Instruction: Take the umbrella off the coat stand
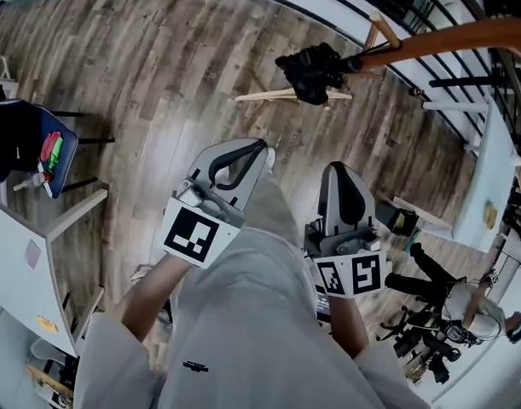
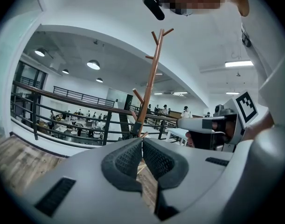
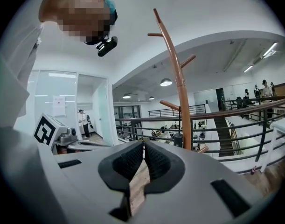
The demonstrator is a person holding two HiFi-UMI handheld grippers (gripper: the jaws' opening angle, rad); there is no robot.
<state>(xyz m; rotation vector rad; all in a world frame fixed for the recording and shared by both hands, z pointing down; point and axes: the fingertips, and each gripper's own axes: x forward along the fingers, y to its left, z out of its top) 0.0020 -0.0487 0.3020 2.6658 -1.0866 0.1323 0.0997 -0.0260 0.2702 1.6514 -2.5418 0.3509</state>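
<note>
A brown wooden coat stand (image 1: 439, 39) rises ahead of me near a railing; its wooden feet (image 1: 290, 96) spread on the plank floor. A black folded umbrella (image 1: 311, 71) hangs low on the pole. In the gripper views it shows only as a small dark shape (image 3: 178, 139) against the pole (image 2: 149, 83). My left gripper (image 1: 262, 147) is shut with nothing in it, its pads meeting at the tip (image 2: 142, 140). My right gripper (image 1: 338, 167) is beside it, also shut and empty (image 3: 143, 143). Both point toward the stand and are well short of it.
A black metal railing (image 2: 63, 99) runs behind the stand. A white desk (image 1: 26, 254) and a dark chair with colourful items (image 1: 34, 147) are at the left. A white table (image 1: 486, 186) and black camera gear (image 1: 431, 331) are at the right.
</note>
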